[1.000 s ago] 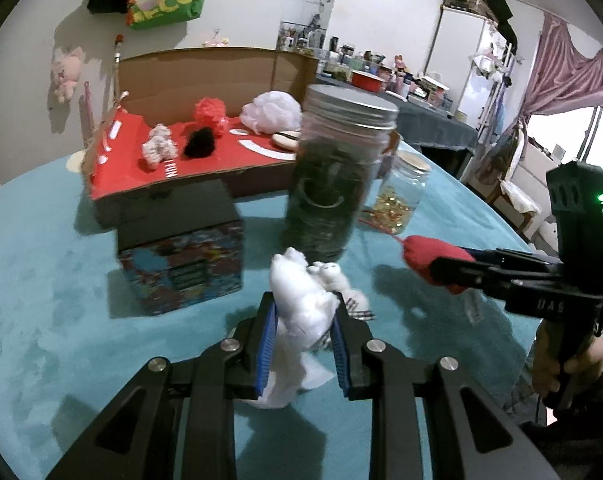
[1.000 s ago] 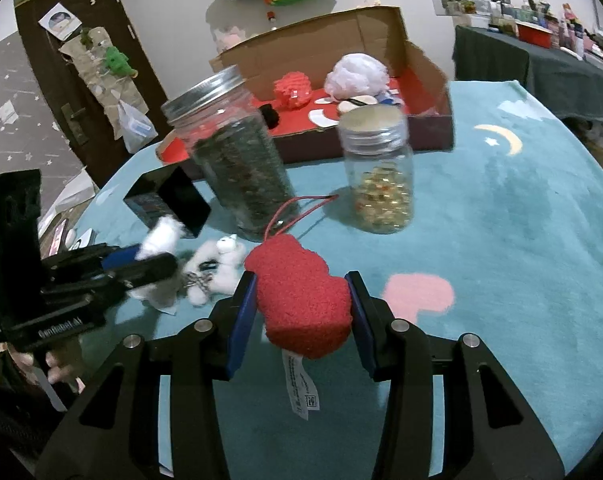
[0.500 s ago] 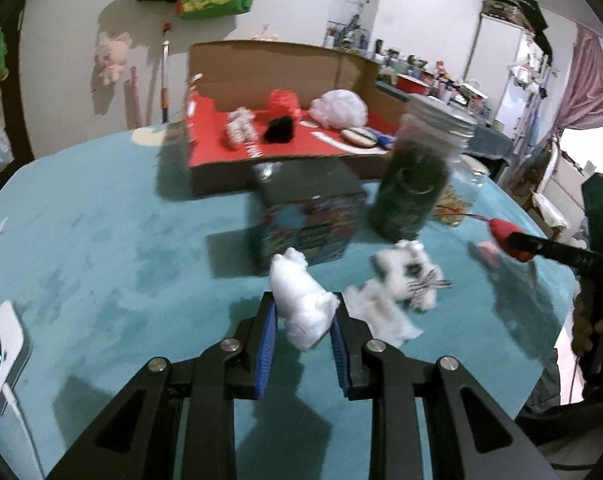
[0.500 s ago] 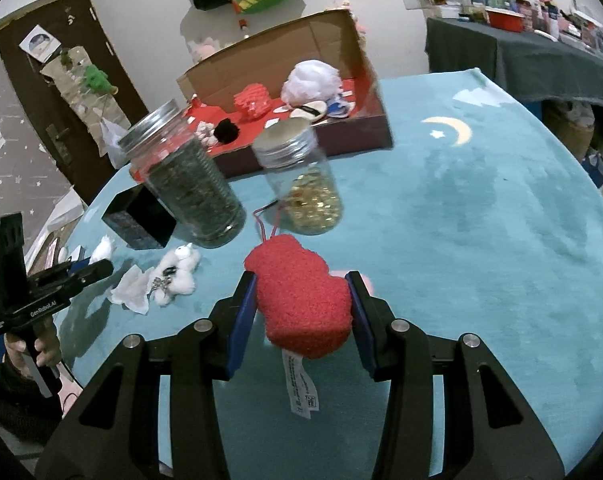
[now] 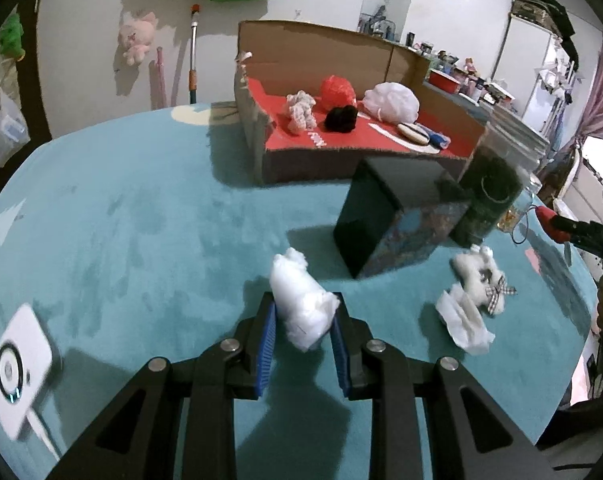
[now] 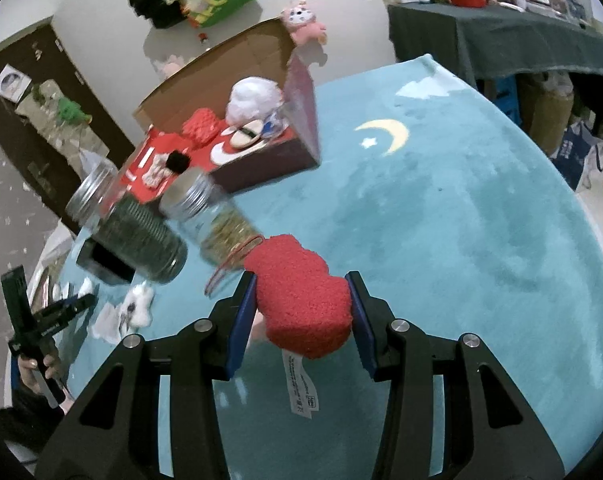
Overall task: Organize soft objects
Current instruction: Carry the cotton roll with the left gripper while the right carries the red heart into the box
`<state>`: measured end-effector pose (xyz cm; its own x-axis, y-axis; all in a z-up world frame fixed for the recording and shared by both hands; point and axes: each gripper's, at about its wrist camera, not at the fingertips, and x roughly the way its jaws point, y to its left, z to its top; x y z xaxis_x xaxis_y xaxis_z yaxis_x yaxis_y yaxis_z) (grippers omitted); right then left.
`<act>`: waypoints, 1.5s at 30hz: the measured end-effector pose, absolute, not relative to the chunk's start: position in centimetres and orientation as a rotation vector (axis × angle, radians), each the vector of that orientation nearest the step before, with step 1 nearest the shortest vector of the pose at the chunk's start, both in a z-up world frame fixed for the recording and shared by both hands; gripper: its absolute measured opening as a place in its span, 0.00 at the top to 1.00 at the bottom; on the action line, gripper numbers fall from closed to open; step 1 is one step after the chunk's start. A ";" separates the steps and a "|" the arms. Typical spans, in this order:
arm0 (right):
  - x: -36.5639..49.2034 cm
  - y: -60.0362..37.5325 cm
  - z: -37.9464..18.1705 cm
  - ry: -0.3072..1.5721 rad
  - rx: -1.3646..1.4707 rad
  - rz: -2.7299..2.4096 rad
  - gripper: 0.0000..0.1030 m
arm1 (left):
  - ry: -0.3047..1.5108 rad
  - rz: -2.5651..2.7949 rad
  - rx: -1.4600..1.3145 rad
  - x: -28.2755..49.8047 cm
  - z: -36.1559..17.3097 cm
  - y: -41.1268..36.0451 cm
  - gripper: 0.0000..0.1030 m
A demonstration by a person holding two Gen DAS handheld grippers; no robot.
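My left gripper (image 5: 303,314) is shut on a white plush toy (image 5: 301,298) and holds it above the teal table cover. My right gripper (image 6: 301,300) is shut on a red plush toy (image 6: 301,294) with a white tag, also lifted. The cardboard box with a red floor (image 5: 341,142) stands at the far side and holds several soft things: a pink-white knot (image 5: 300,111), a red pom (image 5: 337,89), a black pom (image 5: 341,118) and a white puff (image 5: 390,97). The box also shows in the right wrist view (image 6: 229,148). A white bear with a checked bow (image 5: 479,276) lies on the table.
A dark patterned box (image 5: 393,224), a tall dark jar (image 5: 491,196) and a small jar of gold bits (image 6: 217,216) stand between me and the cardboard box. A crumpled white tissue (image 5: 463,320) lies by the bear. A white device (image 5: 15,364) sits at the left edge.
Both grippers have risen and pulled back with their toys. The left swung left, away from the jars. The white bear and tissue stay on the table.
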<state>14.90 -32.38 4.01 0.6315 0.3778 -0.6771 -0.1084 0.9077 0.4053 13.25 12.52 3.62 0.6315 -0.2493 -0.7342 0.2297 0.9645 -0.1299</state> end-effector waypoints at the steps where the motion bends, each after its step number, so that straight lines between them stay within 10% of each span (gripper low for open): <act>1: 15.3 -32.8 4.1 0.846 0.359 0.288 0.59 | 0.845 -0.282 -0.023 13.5 3.6 12.5 0.74; 45: 30.3 -22.4 12.3 0.822 0.093 0.496 0.59 | 0.950 -0.438 0.171 28.3 9.0 4.3 0.73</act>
